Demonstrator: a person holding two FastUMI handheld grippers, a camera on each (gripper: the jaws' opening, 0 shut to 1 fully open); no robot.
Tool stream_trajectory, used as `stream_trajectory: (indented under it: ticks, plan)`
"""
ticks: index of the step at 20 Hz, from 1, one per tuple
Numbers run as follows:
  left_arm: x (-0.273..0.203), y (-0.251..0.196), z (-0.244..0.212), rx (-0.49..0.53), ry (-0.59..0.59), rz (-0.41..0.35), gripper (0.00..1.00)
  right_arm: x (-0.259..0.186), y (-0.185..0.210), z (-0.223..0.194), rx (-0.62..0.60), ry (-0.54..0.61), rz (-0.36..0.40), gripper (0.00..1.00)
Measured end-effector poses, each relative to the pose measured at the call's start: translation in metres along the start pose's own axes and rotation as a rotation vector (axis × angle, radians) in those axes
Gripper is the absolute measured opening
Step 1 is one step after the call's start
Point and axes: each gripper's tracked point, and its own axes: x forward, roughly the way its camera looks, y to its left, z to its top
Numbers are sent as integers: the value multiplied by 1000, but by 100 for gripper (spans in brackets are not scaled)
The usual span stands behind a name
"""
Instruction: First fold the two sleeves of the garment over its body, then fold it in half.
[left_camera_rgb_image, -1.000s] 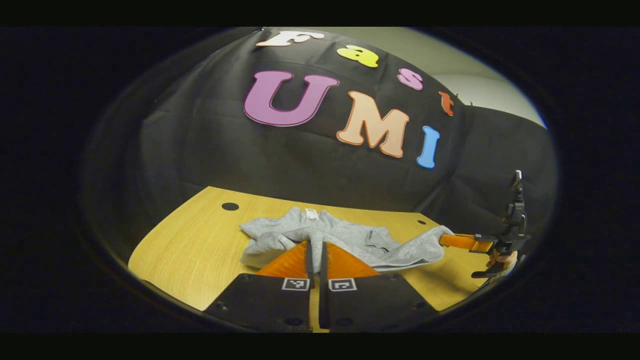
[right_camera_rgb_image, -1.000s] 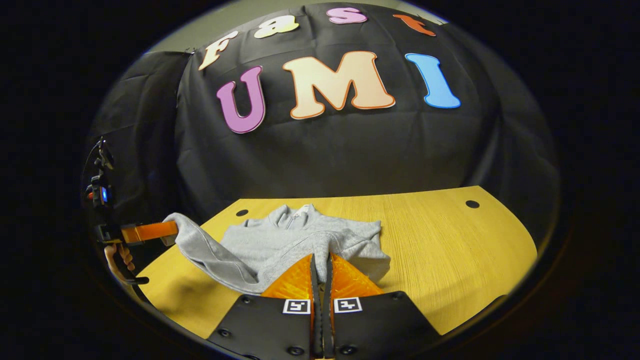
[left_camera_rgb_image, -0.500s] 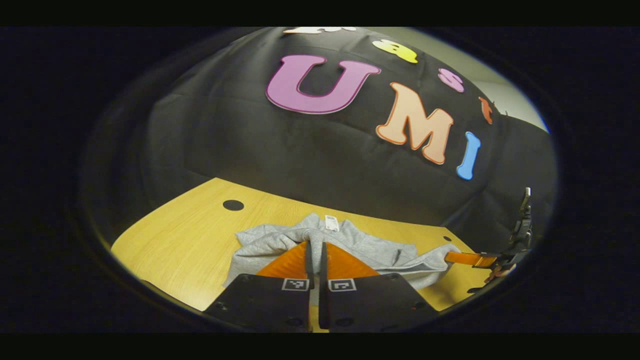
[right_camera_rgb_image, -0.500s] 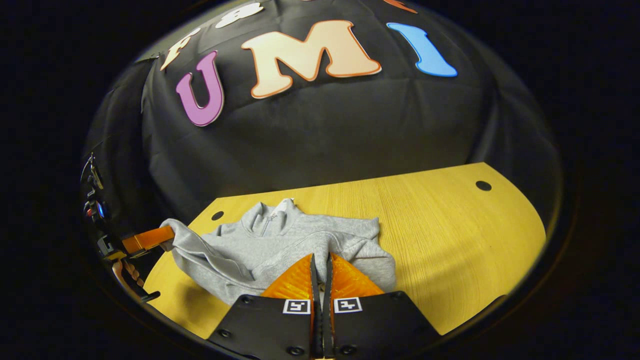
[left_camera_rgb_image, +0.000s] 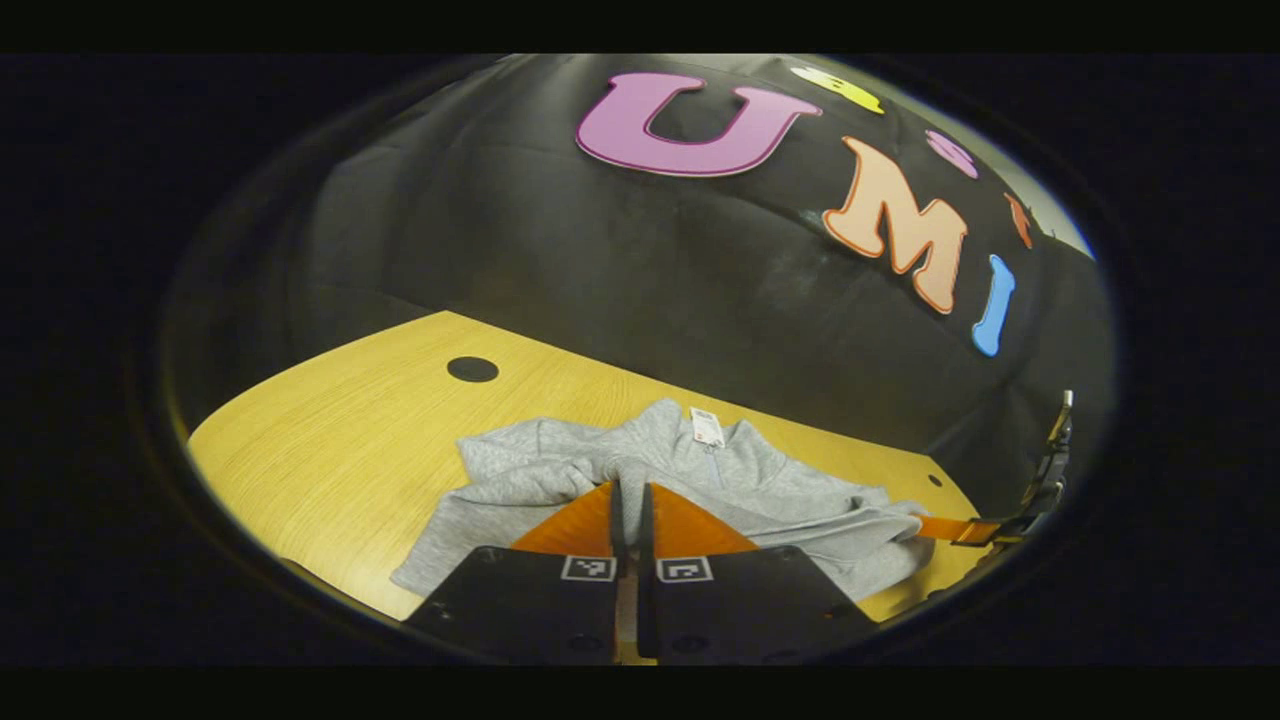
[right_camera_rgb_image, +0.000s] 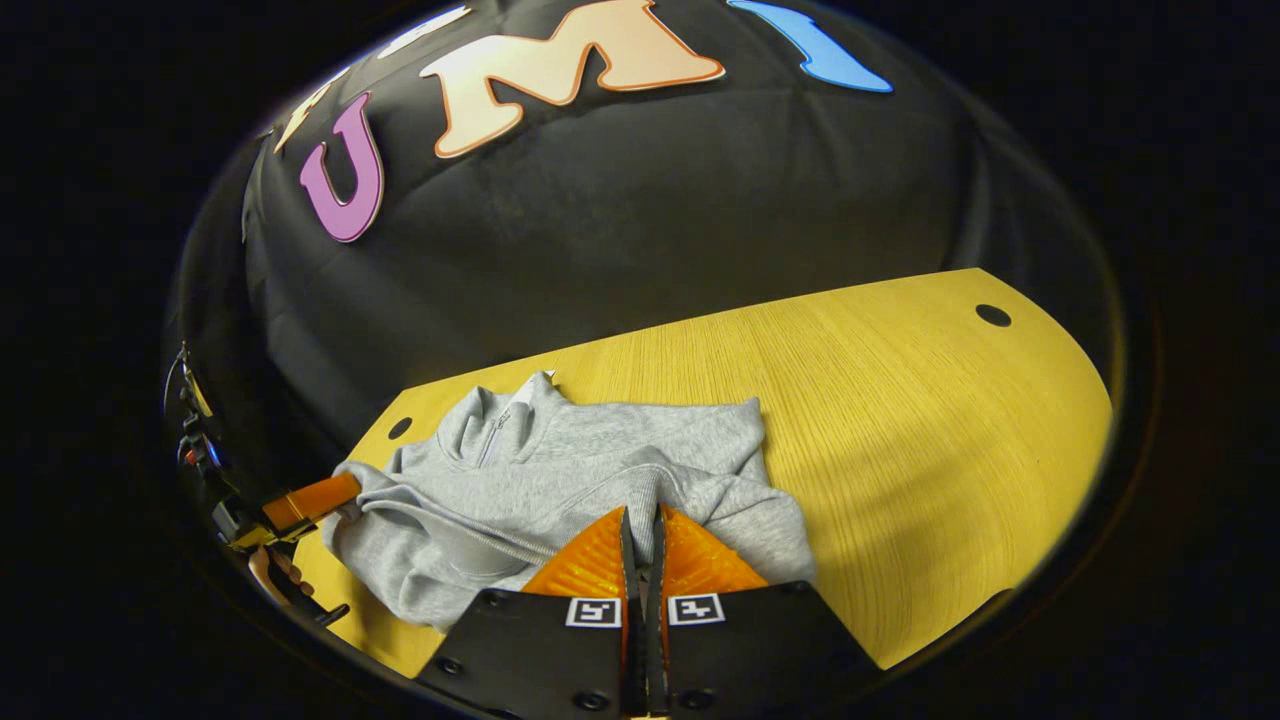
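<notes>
On the wooden table (right_camera_rgb_image: 900, 420) before black cloth, each gripper (left_camera_rgb_image: 628, 500) (right_camera_rgb_image: 640, 525) pinches the grey garment (right_camera_rgb_image: 580, 470).

Garment (right_camera_rgb_image: 600, 470) on table (right_camera_rgb_image: 900, 400), before wall.

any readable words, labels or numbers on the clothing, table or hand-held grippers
None can be read.
Tag at the collar of the grey sweater: a white tag with marks too small and blurred to read.
Square black-and-white markers on each hand-held gripper: patterns, not text.
Table: no writing.
</notes>
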Motion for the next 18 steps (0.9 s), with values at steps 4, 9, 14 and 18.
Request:
stream_trajectory:
  ticks: [4,9,14,18]
  plan:
    - [2,3,26,74,-80,38,25,-5,-2,47,34,-146,0,20]
    - [-19,-3,67,168,-174,85,92,-40,-5,103,36,-315,11,97]
    - [-67,-20,113,173,-328,51,94,-91,2,121,-16,-447,34,97]
    - [-111,-15,108,232,-397,66,94,-139,3,115,-76,-543,22,97]
